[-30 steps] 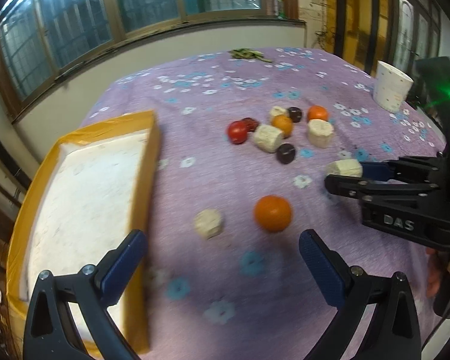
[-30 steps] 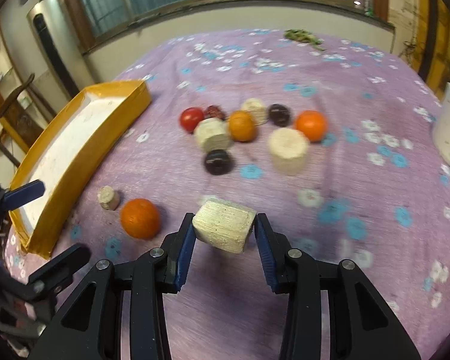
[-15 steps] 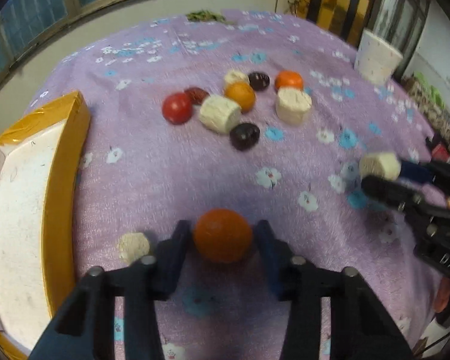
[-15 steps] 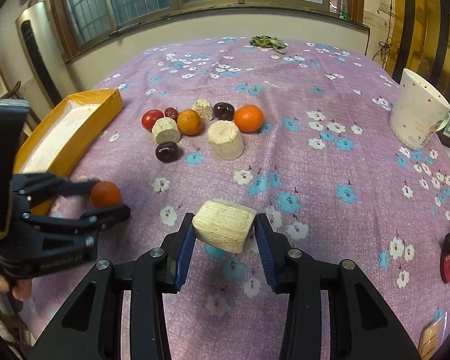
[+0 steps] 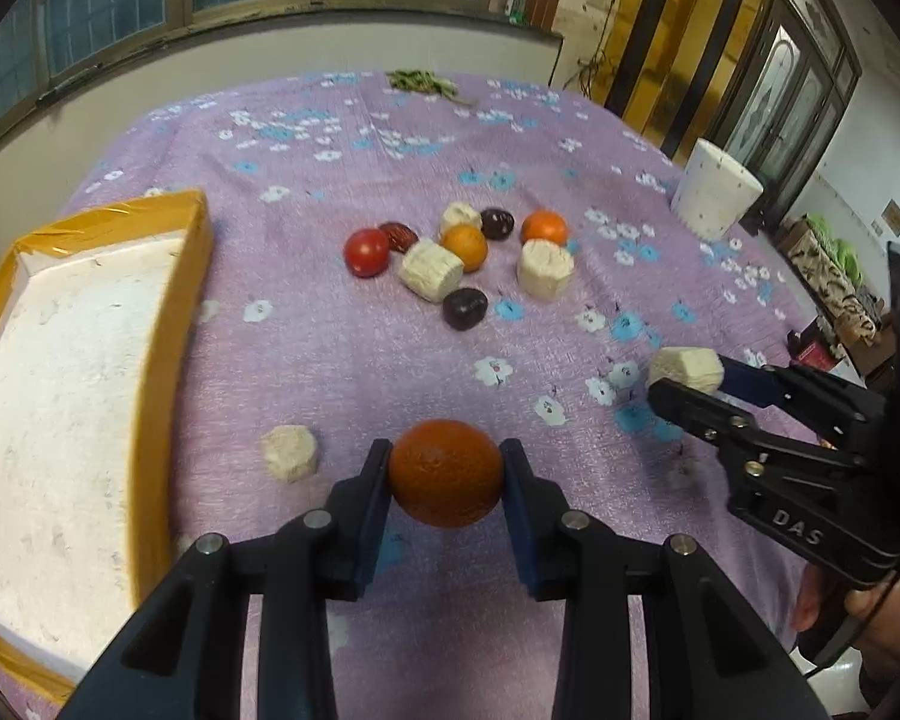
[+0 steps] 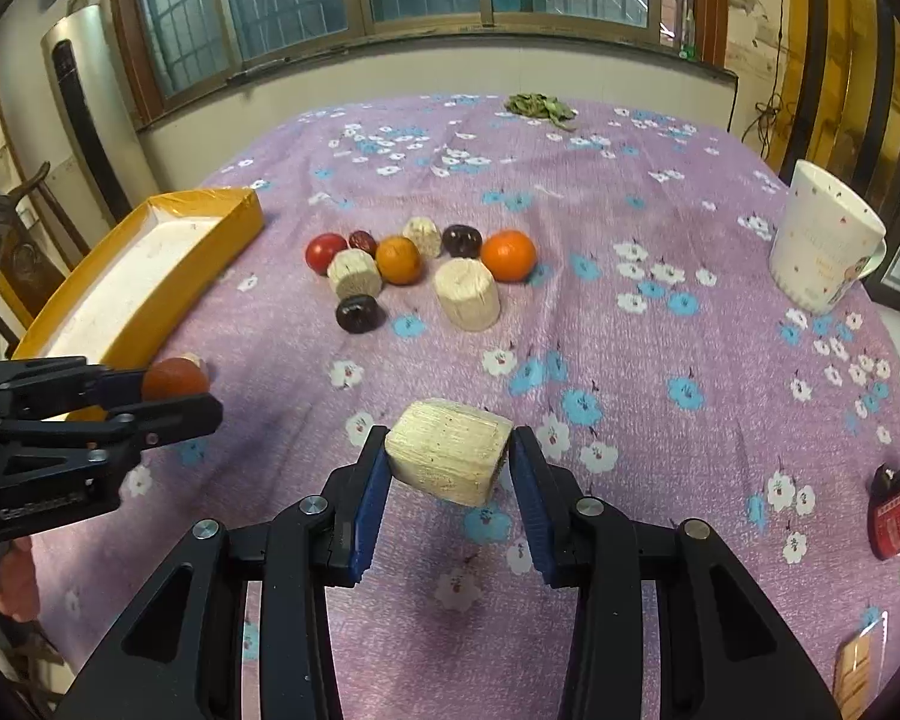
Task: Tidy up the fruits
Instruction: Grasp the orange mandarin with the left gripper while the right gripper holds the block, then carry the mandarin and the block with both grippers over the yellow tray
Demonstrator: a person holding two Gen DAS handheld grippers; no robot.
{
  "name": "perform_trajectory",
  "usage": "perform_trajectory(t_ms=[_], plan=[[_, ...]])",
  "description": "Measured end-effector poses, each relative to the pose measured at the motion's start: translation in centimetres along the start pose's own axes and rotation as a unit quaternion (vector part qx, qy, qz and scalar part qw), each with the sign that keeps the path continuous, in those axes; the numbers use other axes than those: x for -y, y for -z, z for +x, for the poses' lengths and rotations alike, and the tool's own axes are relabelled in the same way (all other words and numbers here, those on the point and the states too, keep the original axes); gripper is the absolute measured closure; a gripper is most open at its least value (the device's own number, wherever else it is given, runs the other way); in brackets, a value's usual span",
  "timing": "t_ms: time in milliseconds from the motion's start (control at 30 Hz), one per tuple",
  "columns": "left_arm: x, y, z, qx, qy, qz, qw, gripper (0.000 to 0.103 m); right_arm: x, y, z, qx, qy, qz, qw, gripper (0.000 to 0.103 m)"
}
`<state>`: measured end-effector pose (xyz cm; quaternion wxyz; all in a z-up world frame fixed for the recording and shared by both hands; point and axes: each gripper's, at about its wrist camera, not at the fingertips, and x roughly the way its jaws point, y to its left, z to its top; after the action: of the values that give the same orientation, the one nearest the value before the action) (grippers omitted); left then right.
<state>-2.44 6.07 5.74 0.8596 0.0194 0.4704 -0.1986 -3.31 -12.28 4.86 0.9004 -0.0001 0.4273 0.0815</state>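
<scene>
My left gripper (image 5: pixel 444 483) is shut on an orange (image 5: pixel 445 472) and holds it above the purple cloth; it also shows in the right wrist view (image 6: pixel 168 384). My right gripper (image 6: pixel 449 459) is shut on a pale banana chunk (image 6: pixel 447 459), also seen in the left wrist view (image 5: pixel 685 367). A yellow tray (image 5: pixel 168 324) with a white floor lies at the left. A small pale chunk (image 5: pixel 289 453) lies by the tray. A cluster of fruit sits mid-table: tomato (image 5: pixel 366 252), oranges (image 5: pixel 465 247), dark plums (image 5: pixel 465 308), banana chunks (image 5: pixel 545 269).
A white mug (image 6: pixel 825 252) stands at the right. Green leaves (image 6: pixel 537 105) lie at the far edge. A red and black object (image 6: pixel 897 510) lies at the near right table edge. A window wall is behind the table.
My left gripper closed on the orange and lifted it off the cloth. My right gripper pulled back to the right with the banana chunk.
</scene>
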Motion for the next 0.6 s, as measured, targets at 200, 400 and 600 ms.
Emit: perform_trajectory(t_ms=[200, 400, 600], plan=[[-2.7, 0.2, -2.1, 0.022, -0.002, -0.029, 0.9993, 0.065, -2.5, -0.9, 0.2, 0.001, -0.011, -0.018, 1.000, 0.064], [-6.7, 1.1, -4.3, 0.040, -0.019, -0.069, 0.9966, 0.065, -7.3, -2.6, 0.8, 0.004, -0.045, -0.058, 0.997, 0.064], [-11.9, 2.8, -6.4, 0.052, -0.057, -0.114, 0.9905, 0.065, -13.4, -4.5, 1.9, 0.000, -0.095, -0.105, 0.990, 0.064]])
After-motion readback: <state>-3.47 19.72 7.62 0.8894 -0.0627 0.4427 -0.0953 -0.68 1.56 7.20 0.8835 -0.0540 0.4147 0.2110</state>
